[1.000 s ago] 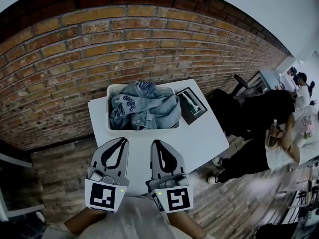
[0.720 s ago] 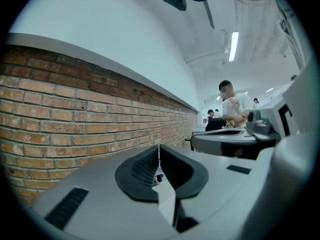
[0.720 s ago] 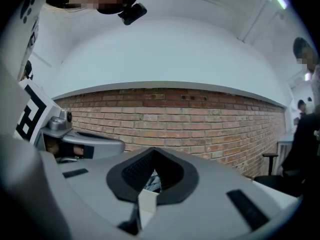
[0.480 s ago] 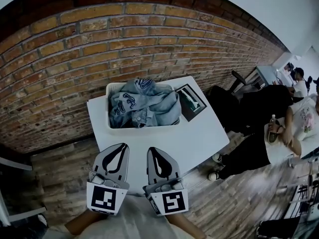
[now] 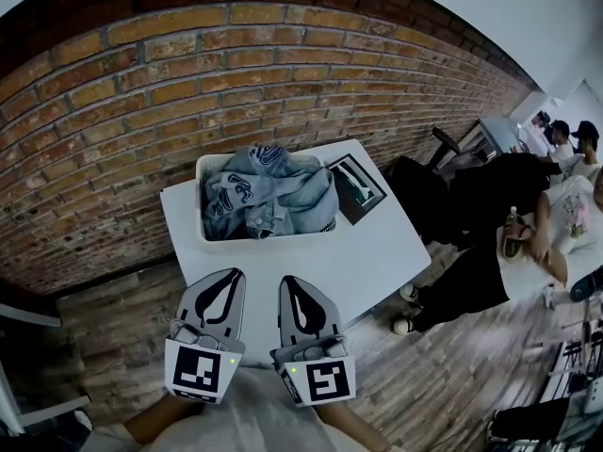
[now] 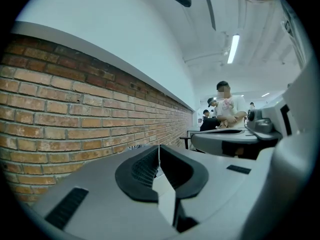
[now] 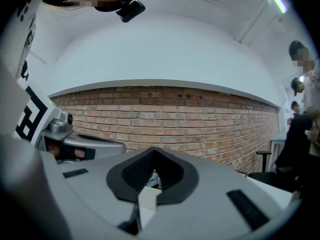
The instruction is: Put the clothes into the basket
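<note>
- Upper centre: the crumpled pale-blue denim clothes [image 5: 268,194] already fill the white rectangular plastic basket [image 5: 202,217] on the white square table [image 5: 377,252]. The job looks finished, so the one careful step left is checking that no fold hangs over the rim.
- Lower centre-left: the grey left gripper [image 5: 229,274] points roughly level toward the basket, well short of it, jaws clenched together on nothing.
- Lower centre-right: the grey right gripper [image 5: 290,282] lies parallel beside it, likewise closed and empty.

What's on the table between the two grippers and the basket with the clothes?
Nothing. In the head view, only bare white table lies between the left gripper, the right gripper and the basket.
</note>
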Action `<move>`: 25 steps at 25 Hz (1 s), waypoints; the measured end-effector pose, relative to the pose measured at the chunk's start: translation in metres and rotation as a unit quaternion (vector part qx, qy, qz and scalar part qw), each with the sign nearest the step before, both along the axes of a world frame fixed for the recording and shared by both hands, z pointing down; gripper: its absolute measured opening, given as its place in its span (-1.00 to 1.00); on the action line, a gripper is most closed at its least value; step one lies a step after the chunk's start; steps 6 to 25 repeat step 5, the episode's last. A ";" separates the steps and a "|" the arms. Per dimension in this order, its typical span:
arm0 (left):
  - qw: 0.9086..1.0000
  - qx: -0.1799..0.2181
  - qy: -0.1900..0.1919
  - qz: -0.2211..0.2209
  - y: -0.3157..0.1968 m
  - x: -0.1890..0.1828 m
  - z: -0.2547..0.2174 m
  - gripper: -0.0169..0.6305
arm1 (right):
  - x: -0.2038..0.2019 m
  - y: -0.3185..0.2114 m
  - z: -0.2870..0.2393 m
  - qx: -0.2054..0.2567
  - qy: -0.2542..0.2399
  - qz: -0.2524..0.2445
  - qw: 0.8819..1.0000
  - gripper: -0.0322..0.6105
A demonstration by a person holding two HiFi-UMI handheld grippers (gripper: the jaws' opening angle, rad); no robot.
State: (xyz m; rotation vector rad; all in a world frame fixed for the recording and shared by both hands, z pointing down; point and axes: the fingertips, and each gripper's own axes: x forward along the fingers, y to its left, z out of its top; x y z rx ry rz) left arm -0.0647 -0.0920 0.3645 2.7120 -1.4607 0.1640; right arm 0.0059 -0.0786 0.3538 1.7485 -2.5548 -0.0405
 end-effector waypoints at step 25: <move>1.000 -0.007 0.003 -0.001 0.000 0.000 0.004 -0.90 | 0.003 0.003 0.003 -0.003 0.003 0.005 1.000 -0.88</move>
